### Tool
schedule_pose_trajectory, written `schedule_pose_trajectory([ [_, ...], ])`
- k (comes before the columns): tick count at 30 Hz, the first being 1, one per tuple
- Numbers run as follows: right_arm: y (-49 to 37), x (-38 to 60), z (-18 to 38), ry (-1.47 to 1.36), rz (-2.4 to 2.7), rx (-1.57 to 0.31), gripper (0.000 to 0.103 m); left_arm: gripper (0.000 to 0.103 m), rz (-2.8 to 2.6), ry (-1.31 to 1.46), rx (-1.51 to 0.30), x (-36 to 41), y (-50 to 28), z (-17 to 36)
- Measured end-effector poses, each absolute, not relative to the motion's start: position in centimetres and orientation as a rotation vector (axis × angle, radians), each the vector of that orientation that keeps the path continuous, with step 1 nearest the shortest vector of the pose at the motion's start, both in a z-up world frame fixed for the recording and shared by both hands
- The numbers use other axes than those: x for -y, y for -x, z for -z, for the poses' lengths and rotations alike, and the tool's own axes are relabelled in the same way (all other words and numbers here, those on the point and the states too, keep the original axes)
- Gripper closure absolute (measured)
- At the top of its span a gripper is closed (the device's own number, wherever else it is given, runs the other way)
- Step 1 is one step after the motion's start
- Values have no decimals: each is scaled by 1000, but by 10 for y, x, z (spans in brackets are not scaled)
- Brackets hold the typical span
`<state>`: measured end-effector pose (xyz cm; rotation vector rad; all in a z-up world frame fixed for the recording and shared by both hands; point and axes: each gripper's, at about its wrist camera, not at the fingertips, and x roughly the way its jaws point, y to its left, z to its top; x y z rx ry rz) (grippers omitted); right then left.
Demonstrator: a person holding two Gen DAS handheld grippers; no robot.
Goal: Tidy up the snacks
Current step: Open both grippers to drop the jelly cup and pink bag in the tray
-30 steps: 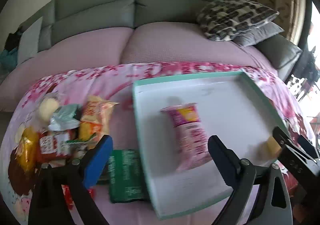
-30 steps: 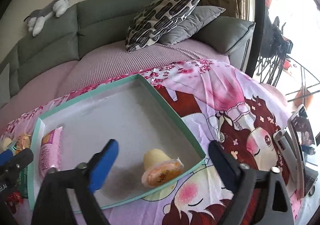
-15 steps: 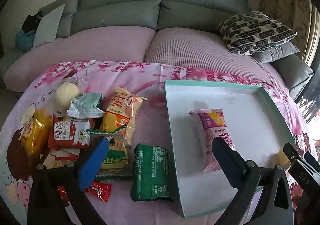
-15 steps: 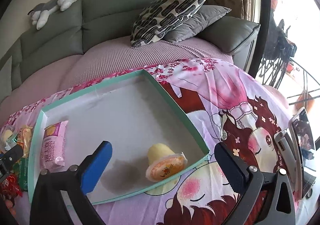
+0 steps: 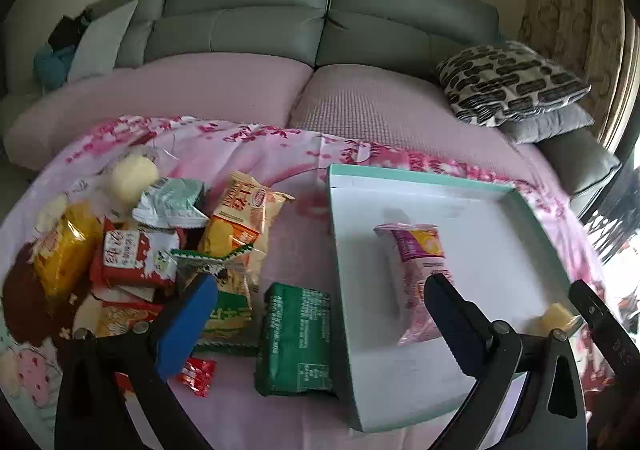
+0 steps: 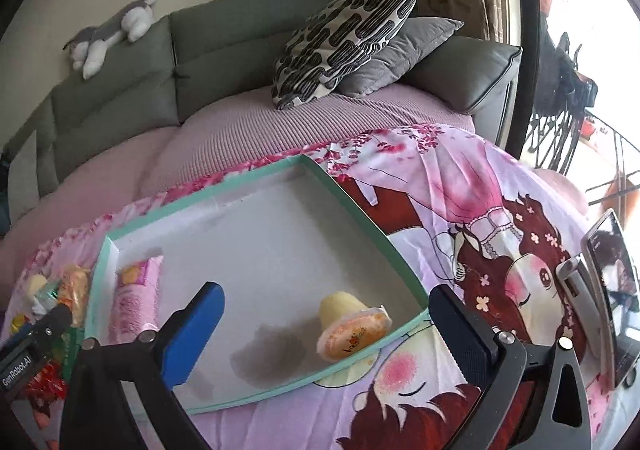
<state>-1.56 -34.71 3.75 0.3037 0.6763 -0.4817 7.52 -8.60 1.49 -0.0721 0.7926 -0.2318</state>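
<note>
Left gripper (image 5: 320, 314): jaws spread wide, empty, poised above the green packet (image 5: 296, 338). Right gripper (image 6: 324, 324): spread, empty, over the tray (image 6: 200, 201). Tray contents: pink packet (image 5: 416, 278) by the left wall; jelly cup (image 6: 352, 324) tipped on its side near the front rim. Loose pile left of the tray: orange biscuit bag (image 5: 240, 221), red packet (image 5: 132, 258), others, possibly sweets. Green packet: likely light, crinkly, slippery; best pinched across its narrow width
</note>
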Motion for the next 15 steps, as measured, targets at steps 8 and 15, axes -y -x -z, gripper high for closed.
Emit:
schedule_pose_trajectory([
  [8, 8, 330, -39, -326, 417, -656, 0, 0, 234, 84, -774, 72, -72, -21],
  [15, -7, 299, -37, -240, 366, -693, 0, 0, 211, 94, -715, 40, -68, -31],
])
